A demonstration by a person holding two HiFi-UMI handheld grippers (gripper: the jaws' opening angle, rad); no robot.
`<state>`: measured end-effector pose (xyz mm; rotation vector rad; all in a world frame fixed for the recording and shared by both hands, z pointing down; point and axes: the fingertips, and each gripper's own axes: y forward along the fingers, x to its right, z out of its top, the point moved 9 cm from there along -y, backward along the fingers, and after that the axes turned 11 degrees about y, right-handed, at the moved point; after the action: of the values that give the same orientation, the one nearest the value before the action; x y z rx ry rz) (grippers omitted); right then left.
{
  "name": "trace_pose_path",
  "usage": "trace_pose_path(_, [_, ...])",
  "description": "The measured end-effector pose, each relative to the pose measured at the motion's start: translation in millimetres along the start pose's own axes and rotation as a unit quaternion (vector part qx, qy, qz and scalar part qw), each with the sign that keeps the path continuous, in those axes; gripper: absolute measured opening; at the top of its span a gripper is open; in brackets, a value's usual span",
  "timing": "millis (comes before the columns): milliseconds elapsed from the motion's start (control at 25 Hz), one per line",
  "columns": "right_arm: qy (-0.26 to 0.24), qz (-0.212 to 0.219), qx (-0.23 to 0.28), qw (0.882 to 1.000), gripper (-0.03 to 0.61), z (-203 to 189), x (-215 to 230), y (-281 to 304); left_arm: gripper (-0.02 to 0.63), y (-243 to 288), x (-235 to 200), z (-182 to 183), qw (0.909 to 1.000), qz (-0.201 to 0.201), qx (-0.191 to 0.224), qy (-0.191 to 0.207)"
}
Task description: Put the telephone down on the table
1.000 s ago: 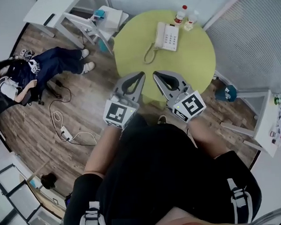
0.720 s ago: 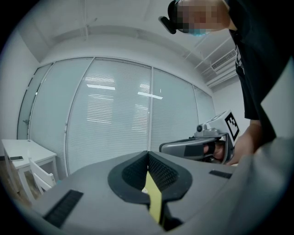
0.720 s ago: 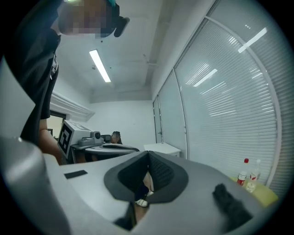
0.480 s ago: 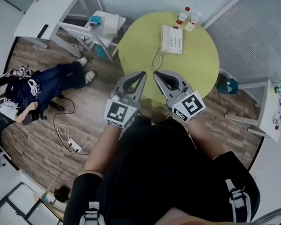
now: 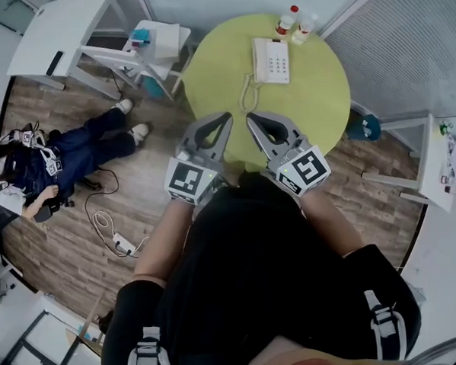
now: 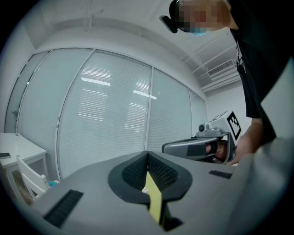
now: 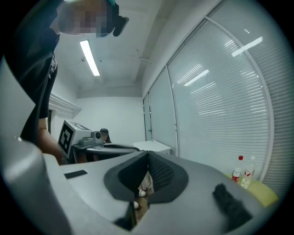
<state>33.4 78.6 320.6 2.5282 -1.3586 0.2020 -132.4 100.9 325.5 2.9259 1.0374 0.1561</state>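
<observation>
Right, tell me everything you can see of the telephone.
The telephone is a white corded desk set that looks like plastic, with a rectangular body. The handset lies in its cradle along the left side, with a grid of keys to its right. It lies flat on the far part of the round yellow-green table, just in front of two small bottles. Its cord loops across the tabletop toward the near edge. Nothing holds or rests on it.

A wood-plank floor (image 5: 64,247) lies under a round yellow-green surface (image 5: 322,89) — a white desk (image 5: 60,34) and a white chair (image 5: 159,40) stand beyond it. Slatted blinds (image 6: 105,119) cover the glass wall; a ceiling strip light (image 7: 89,57) glows.
</observation>
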Motion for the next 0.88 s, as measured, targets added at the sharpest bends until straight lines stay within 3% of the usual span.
trace_pose_path(280, [0.015,-0.014,0.002,1.000,0.014,0,35,4,0.012,32,-7,-8,1.0000,-0.003,-0.005,0.001])
trace_pose_path(520, [0.023,-0.023,-0.003,0.999,0.015,1,82,16,0.012,72,-16,-19,0.9998,-0.008,-0.007,0.015])
trace_pose_path(880, [0.036,-0.031,-0.013,0.999,0.015,0,161,32,0.012,148,-37,-40,0.9996,0.010,-0.028,0.002])
